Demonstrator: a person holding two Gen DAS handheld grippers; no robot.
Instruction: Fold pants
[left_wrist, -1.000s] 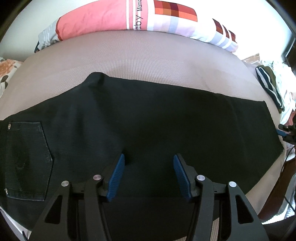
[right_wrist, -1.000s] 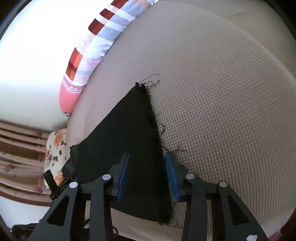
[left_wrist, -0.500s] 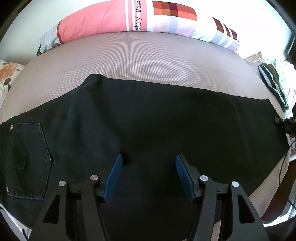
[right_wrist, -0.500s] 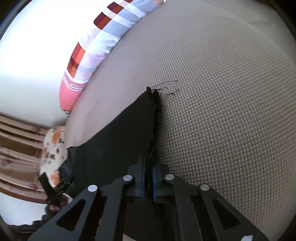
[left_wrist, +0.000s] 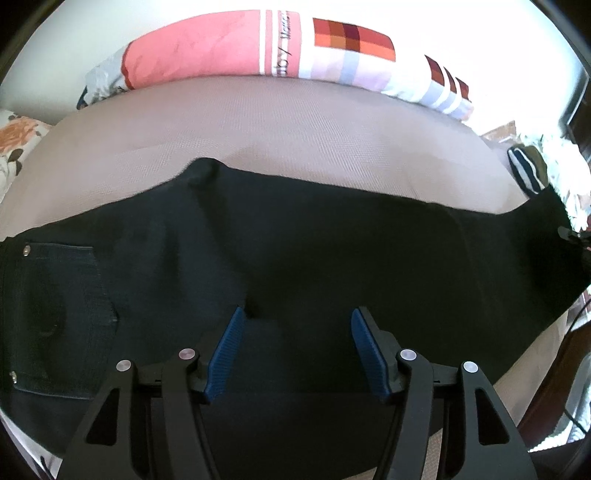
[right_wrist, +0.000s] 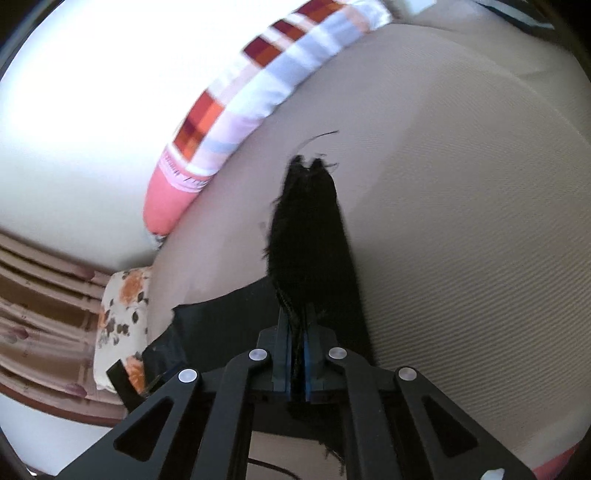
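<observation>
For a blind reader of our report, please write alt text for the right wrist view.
The right gripper is shut on the frayed hem of black pants, lifting that end off a beige bed. A striped pillow lies along the far edge.

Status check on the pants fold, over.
Right hand-held gripper shut on frayed hem. Left hand-held gripper open over black pants, which lie flat on the bed. Nothing in the way.

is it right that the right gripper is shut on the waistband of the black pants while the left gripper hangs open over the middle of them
Not the waistband. The right wrist view shows the right gripper shut on the frayed leg hem of the black pants. The rest holds: in the left wrist view the left gripper hangs open over the middle of them.
</observation>
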